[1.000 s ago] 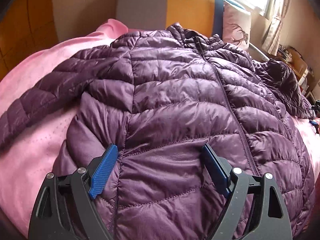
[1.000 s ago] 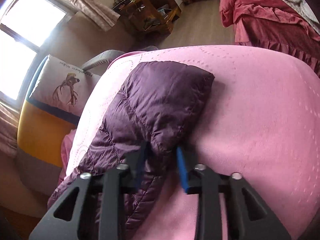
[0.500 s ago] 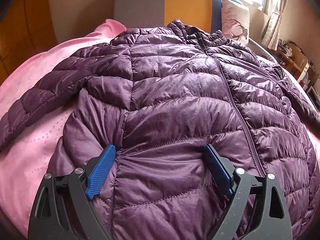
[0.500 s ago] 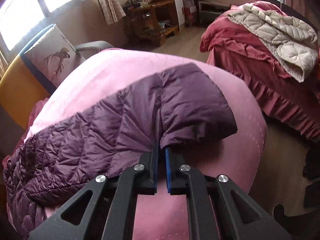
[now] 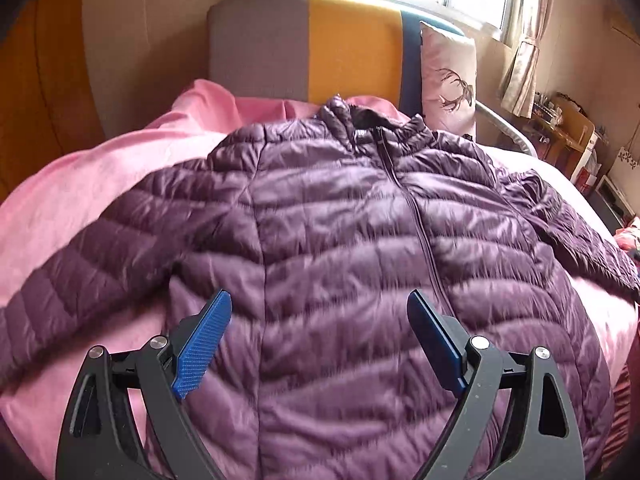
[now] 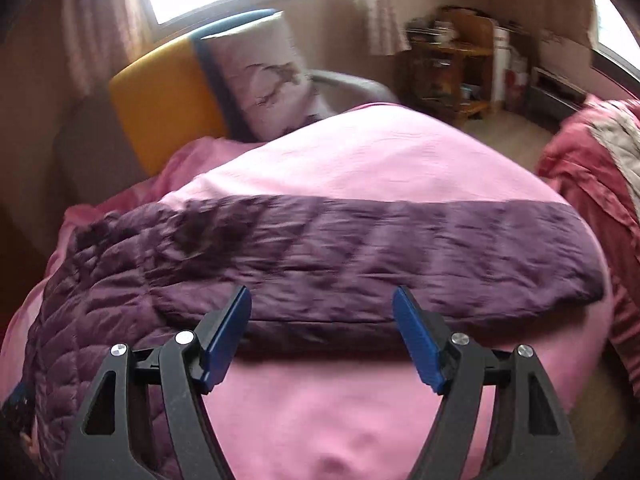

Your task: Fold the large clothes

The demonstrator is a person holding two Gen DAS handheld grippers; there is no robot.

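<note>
A purple quilted puffer jacket (image 5: 340, 248) lies front up, zipped, on a pink bedspread (image 5: 80, 184), collar toward the headboard, both sleeves spread out. My left gripper (image 5: 320, 316) is open and empty, above the jacket's lower front. In the right wrist view the jacket's right sleeve (image 6: 380, 248) lies stretched flat across the bedspread (image 6: 360, 160). My right gripper (image 6: 322, 312) is open and empty, just in front of the sleeve's lower edge.
A grey, yellow and blue headboard (image 5: 312, 44) and a deer-print pillow (image 5: 448, 80) stand at the bed's head. A second bed with red bedding (image 6: 592, 184) lies to the right. Wooden shelves (image 6: 452, 72) stand against the far wall.
My right gripper let go of the sleeve cuff, opened and drew back; the sleeve now lies straight. My left gripper stayed open and pulled back from the jacket.
</note>
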